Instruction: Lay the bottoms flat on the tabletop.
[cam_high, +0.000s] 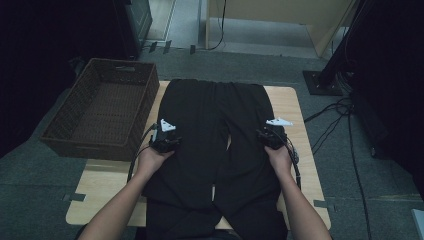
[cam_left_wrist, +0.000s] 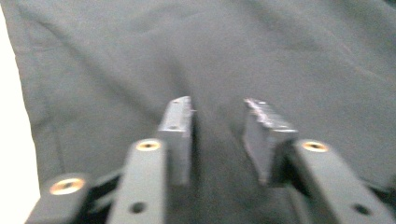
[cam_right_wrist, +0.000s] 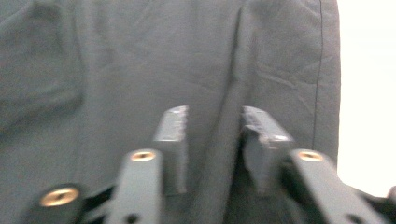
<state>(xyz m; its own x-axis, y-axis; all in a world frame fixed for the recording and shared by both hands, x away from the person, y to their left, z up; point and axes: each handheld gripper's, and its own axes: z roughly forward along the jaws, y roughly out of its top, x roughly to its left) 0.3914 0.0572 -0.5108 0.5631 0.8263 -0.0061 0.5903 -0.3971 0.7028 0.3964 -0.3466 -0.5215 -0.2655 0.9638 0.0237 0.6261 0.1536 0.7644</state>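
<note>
Wooden table (cam_high: 295, 100) carries black trousers (cam_high: 215, 130); left gripper (cam_left_wrist: 218, 116) and right gripper (cam_right_wrist: 214, 122) each pinch a narrow fabric fold

Black tongs (cam_left_wrist: 218, 105), brass screws, seemingly ridged pads (cam_left_wrist: 267, 122)

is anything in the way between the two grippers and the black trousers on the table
Nothing visible. The left gripper and right gripper both sit right on the black trousers, jaws apart with cloth between them; whether the pads pinch it can't be told.
</note>
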